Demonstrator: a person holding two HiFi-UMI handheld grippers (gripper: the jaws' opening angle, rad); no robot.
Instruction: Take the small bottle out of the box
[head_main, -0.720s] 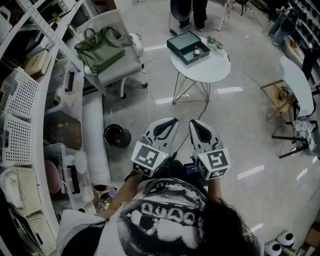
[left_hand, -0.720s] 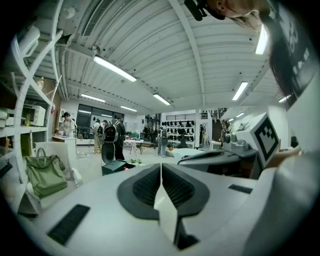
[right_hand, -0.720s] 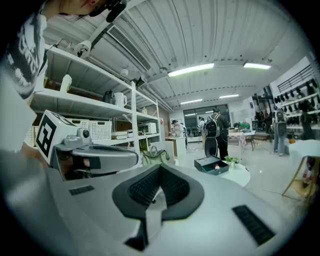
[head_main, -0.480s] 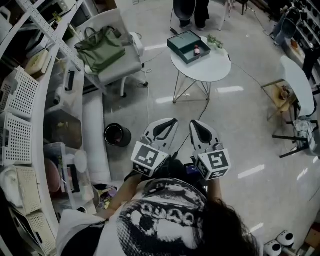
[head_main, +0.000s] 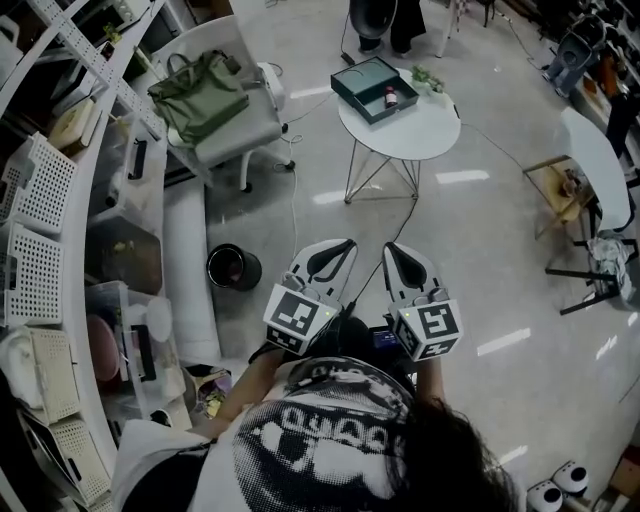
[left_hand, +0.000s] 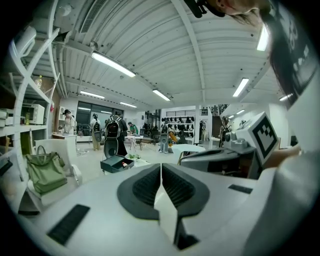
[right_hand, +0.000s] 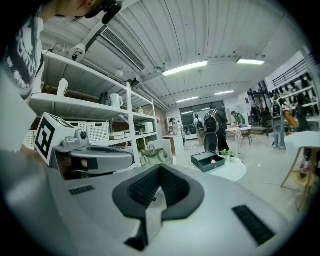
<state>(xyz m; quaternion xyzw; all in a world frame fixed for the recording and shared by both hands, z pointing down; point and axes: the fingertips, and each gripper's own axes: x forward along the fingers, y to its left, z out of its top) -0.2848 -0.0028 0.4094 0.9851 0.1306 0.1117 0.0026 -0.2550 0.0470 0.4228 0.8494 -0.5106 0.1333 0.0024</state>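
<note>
The small bottle (head_main: 391, 98) (reddish, too small to make out more) sits inside the dark, open box (head_main: 362, 80), at the far edge of a round white table (head_main: 405, 132).

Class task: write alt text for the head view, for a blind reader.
From above, a person holds the left gripper and right gripper side by side, jaws shut and empty, well short of a round white table. On it lies an open dark box with the small bottle inside; a green bag sits on a chair at left.
</note>
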